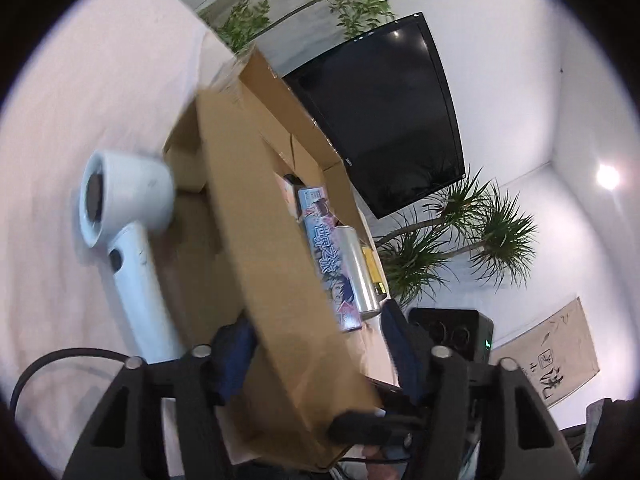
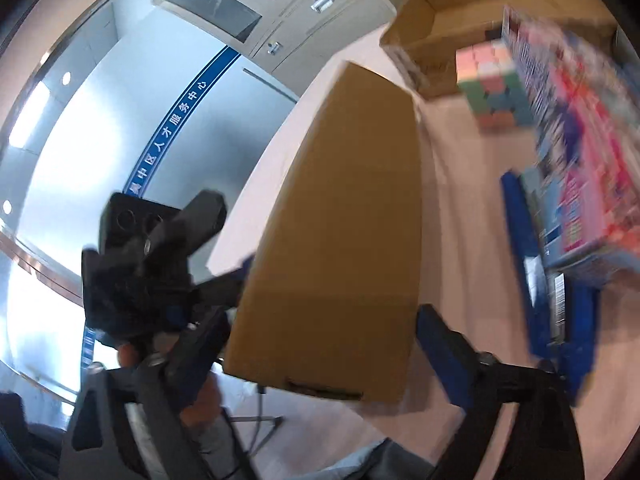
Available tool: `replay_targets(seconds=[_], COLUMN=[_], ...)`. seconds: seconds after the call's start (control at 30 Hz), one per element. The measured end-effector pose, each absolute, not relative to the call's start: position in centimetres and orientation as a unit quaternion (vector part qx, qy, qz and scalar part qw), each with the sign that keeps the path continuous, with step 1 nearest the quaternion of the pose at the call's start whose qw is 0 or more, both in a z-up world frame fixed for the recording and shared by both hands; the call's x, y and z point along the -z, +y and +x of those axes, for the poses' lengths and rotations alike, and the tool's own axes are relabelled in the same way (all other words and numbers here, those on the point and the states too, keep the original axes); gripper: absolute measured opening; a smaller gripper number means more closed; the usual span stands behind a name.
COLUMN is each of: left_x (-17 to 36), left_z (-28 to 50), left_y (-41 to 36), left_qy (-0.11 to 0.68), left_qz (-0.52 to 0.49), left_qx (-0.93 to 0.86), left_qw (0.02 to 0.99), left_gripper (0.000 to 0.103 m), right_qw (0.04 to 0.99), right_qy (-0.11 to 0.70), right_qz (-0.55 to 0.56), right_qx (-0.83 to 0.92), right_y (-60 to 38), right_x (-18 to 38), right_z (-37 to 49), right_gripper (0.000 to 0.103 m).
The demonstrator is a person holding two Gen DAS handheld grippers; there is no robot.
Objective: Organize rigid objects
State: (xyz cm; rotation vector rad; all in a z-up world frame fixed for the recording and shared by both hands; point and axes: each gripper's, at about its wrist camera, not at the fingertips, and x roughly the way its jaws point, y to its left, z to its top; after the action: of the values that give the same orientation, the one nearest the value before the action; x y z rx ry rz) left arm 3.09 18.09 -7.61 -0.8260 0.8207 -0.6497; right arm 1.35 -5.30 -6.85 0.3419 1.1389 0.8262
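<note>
Cardboard fills my left wrist feed: the big open cardboard box (image 1: pixel 256 184) tilts across the frame, and one brown flap (image 1: pixel 280 300) runs straight down between the fingers of my left gripper (image 1: pixel 320 356). I see the blue pads (image 1: pixel 236 356) standing wide on either side of that flap, but whether they actually press it I cannot tell. Inside the box lie a manga book (image 1: pixel 326 258), a silver can (image 1: pixel 356 270) just beside it and something yellow (image 1: pixel 374 270) next to the can. On the pale table (image 1: pixel 80 120), touching the box's outer side, lies a white hair dryer (image 1: pixel 128 232). Over on my right wrist feed, a cardboard panel (image 2: pixel 340 240) sits between the spread fingers of my right gripper (image 2: pixel 324 340); contact there is blurred, so I cannot call it. Further right I see a colourful boxed game (image 2: pixel 580 152), badly smeared, with a pastel puzzle cube (image 2: pixel 494 88) just beside it and a second open carton (image 2: pixel 460 28) behind
</note>
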Motion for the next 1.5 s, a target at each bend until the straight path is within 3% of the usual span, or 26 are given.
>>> replay_targets(seconds=[0.2, 0.33, 0.4, 0.47, 0.6, 0.77, 0.87, 0.93, 0.97, 1.17, 1.37, 1.5], left_x=[6.8, 6.9, 6.6, 6.6, 7.8, 10.6, 10.7, 9.9, 9.1, 0.0, -10.3, -12.6], left_z=[5.1, 5.2, 4.7, 3.3, 1.2, 0.3, 0.6, 0.5, 0.2, 0.8, 9.7, 19.1], left_y=[12.7, 12.3, 13.7, 15.7, 17.4, 15.0, 13.8, 13.3, 13.1, 12.3, 10.5, 10.3], left_qy=[0.399, 0.402, 0.401, 0.399, 0.425, 0.470, 0.481, 0.475, 0.468, 0.395, 0.308, 0.330], left_qz=[-0.327, -0.303, -0.294, -0.291, -0.274, -0.303, -0.289, -0.265, -0.252, -0.162, -0.054, -0.035], left_qx=[0.347, 0.349, 0.320, 0.269, 0.175, 0.185, 0.178, 0.150, 0.142, 0.119, 0.136, 0.147], left_qw=[0.783, 0.790, 0.806, 0.827, 0.845, 0.808, 0.809, 0.826, 0.835, 0.897, 0.940, 0.932], left_gripper=[0.058, 0.058, 0.058, 0.062, 0.063, 0.060, 0.027, 0.021, 0.020, 0.018, 0.017, 0.016], right_qw=[0.826, 0.828, 0.833, 0.851, 0.859, 0.840, 0.825, 0.835, 0.841, 0.878, 0.918, 0.913], right_qy=[0.473, 0.471, 0.468, 0.452, 0.452, 0.489, 0.510, 0.495, 0.486, 0.412, 0.321, 0.339], right_qz=[0.001, -0.016, -0.042, -0.088, -0.098, -0.050, -0.048, -0.061, -0.062, -0.027, 0.009, 0.047], right_qx=[-0.307, -0.303, -0.292, -0.251, -0.219, -0.229, -0.236, -0.231, -0.230, -0.244, -0.235, -0.222], right_y=[-4.8, -5.6, -5.4, -5.0, -5.9, -6.7, -6.1, -5.8, -5.7, -5.4, -5.3, -5.4], right_x=[3.4, 2.2, 2.0, 2.3, 3.5, 4.9, 6.5, 6.6, 6.3, 0.2, -8.8, -11.4], right_z=[-0.5, -1.0, -1.6, -1.6, -1.8, -0.7, -0.5, -1.3, -1.6, -1.7, 6.1, 15.3], right_gripper=[0.103, 0.097, 0.064, 0.042, 0.024, 0.022, 0.020, 0.018, 0.013, 0.013, 0.013, 0.013])
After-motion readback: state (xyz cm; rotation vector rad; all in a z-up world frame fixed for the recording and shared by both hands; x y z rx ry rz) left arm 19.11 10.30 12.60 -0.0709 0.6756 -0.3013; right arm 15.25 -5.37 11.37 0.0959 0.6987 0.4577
